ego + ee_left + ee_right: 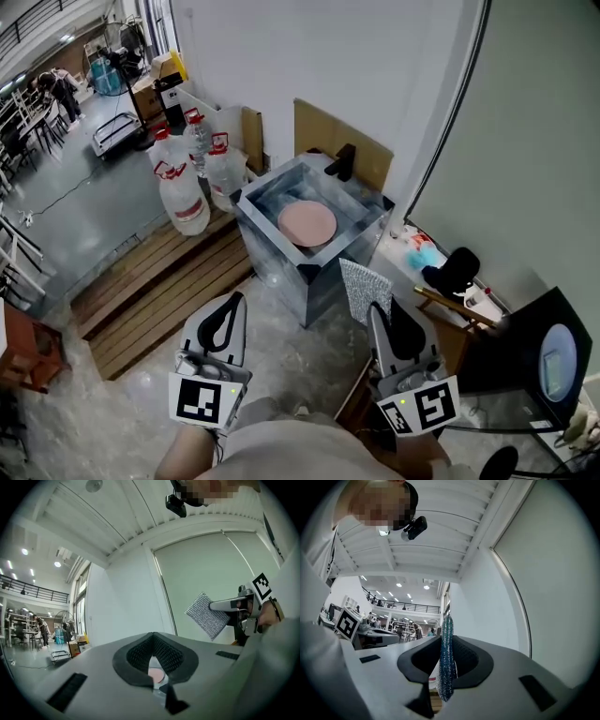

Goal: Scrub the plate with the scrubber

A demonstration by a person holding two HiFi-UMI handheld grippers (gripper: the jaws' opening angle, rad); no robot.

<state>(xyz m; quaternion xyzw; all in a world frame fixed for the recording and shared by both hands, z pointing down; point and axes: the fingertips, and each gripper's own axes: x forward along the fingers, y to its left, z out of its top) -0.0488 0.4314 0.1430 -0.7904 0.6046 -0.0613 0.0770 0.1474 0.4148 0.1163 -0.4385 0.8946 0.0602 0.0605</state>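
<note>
1. Plate (307, 223), pink, lies flat inside the steel basin (319, 277) at frame centre, well apart from both grippers.
2. Right gripper (375, 309), lower right, is clenched on the mesh scrubber (361, 281). It pinches one edge only; most of the pad sticks out ahead.
3. Left gripper (234, 302), lower left, has its jaws pressed together with nothing in them.
4. Risks: the plate looks unheld, so scrubbing pressure could skate it into the basin wall. The edge-only pinch may let the scrubber fold or slip out.

A pink plate (307, 223) lies inside the steel sink (272, 251). The right gripper (373, 307) holds a grey scrubber (364, 287) nearby.
</note>
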